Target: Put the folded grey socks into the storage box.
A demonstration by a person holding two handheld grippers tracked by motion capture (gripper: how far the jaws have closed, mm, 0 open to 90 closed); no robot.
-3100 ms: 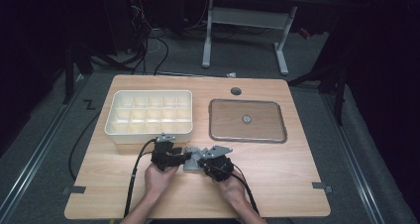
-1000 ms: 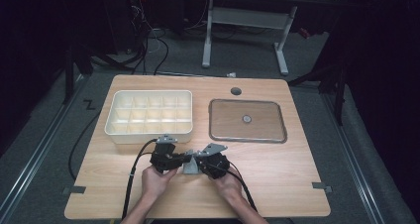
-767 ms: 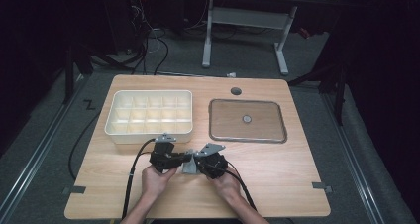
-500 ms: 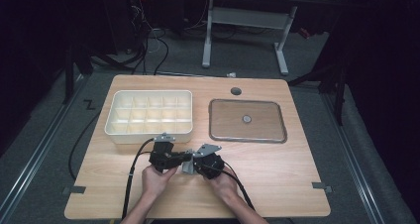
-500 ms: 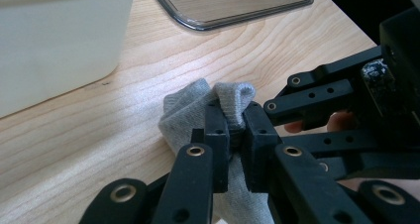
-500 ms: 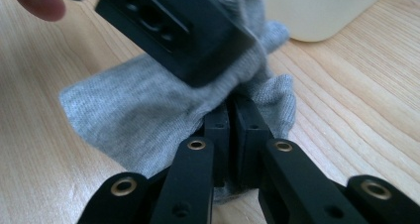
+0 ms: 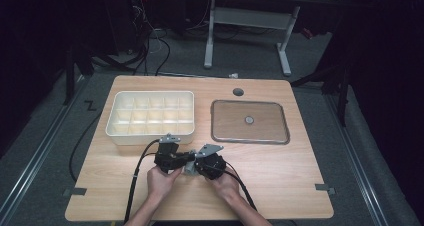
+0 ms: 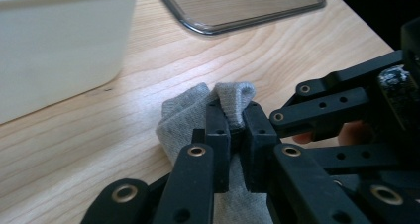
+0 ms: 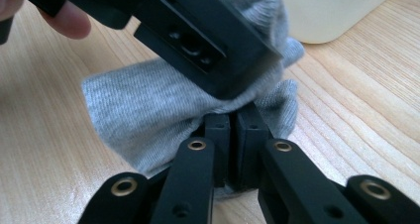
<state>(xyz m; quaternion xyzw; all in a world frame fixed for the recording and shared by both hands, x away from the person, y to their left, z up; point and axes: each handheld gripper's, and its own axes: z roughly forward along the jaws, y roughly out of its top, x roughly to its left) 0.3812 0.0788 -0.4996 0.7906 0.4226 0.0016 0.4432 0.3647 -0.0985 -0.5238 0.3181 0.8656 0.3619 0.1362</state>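
Observation:
A small grey knitted cloth [image 7: 188,168] lies bunched on the wooden table [image 7: 280,186] near its front middle, between my two grippers. In the left gripper view my left gripper [image 8: 236,121] is shut on an upright fold of the cloth [image 8: 184,116]. The right gripper [image 8: 341,110] faces it from the right. In the right gripper view my right gripper [image 9: 233,121] pinches the lower edge of the cloth [image 9: 143,112]; its jaws have just eased open slightly, with the cloth still pressed between them. The left gripper's body [image 9: 198,30] hangs over the cloth there.
A white tray [image 7: 150,136] with several compartments stands just behind the grippers at the left. A shallow metal tray [image 7: 250,103] lies at the back right. A round cable hole [image 7: 238,92] sits near the far edge. Cables trail from both grippers toward the front.
The right gripper has edged a little left, closer to the left gripper. The left hand has kept still, and the cloth stays held by both.

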